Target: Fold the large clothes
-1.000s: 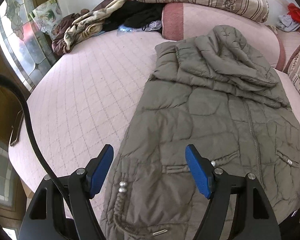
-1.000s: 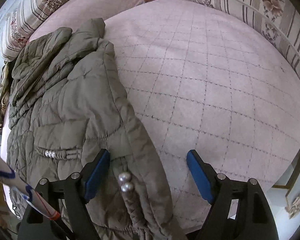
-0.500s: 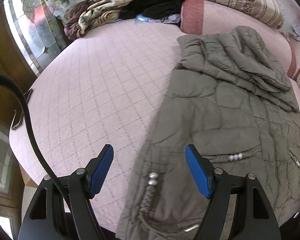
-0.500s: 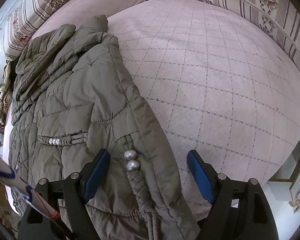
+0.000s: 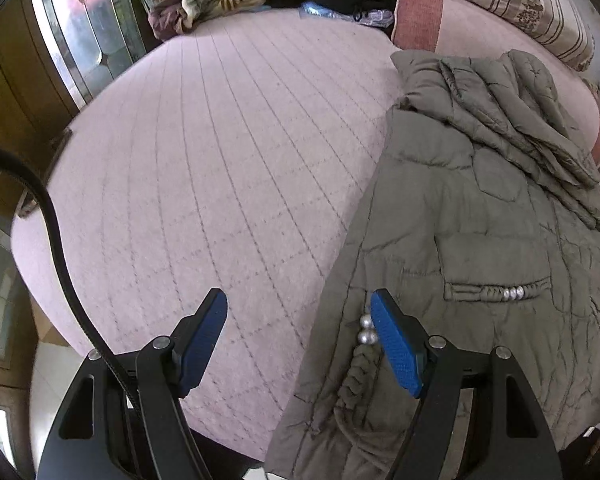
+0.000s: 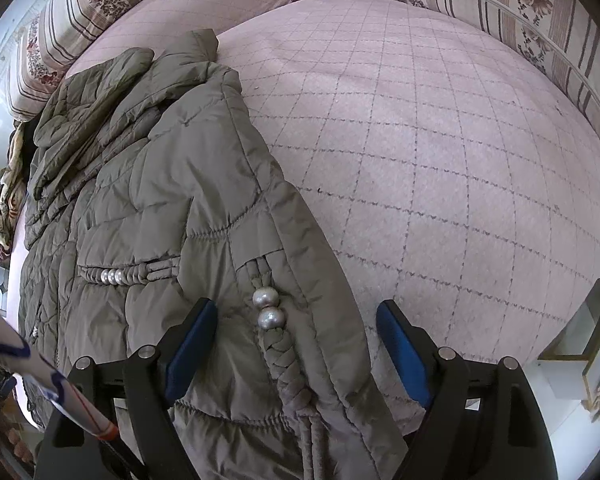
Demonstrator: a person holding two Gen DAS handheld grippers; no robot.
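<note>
Olive quilted coat (image 5: 480,240) flat on the pink bed (image 5: 220,160), both sets of jaws wide open, holding nothing.

We have the right gripper (image 6: 296,344) straddling the hem edge and braided cord (image 6: 284,360); the left gripper (image 5: 300,340) sits mostly off the opposite edge. Coat's long axis runs away from both jaws. Hem below is cut off from view.

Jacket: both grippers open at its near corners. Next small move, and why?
Probably lower the right gripper and close it on the jacket edge beside the braided cord. Its jaws are open, straddling that edge without pressing it, so nothing is gripped yet. The left gripper is also open, with only one finger over the fabric, so it likely needs more alignment first.
</note>
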